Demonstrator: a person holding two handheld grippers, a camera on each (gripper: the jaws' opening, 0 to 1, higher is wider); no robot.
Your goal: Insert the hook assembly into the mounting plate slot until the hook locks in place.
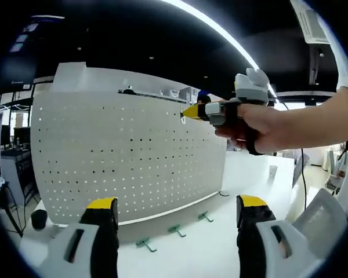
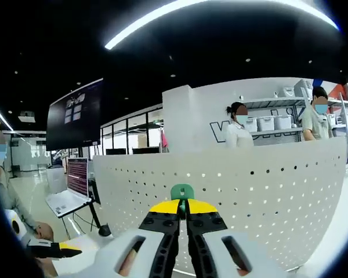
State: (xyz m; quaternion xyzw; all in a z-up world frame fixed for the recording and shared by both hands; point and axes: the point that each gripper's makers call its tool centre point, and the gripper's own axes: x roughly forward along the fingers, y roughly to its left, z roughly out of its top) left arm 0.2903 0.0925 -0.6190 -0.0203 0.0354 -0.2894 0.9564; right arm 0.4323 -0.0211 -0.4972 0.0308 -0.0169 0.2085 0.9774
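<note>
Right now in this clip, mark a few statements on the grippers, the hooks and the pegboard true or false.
1. The right gripper is shut on a green hook. True.
2. The left gripper holds a hook. False: its jaws stand open and empty.
3. Three green hooks lie on the table before the pegboard. True.
4. The pegboard lies flat. False: it stands upright.

Two masked people (image 2: 239, 124) by shelved white bins (image 2: 268, 123); dark wall screen (image 2: 74, 116), open laptop (image 2: 66, 200).
</note>
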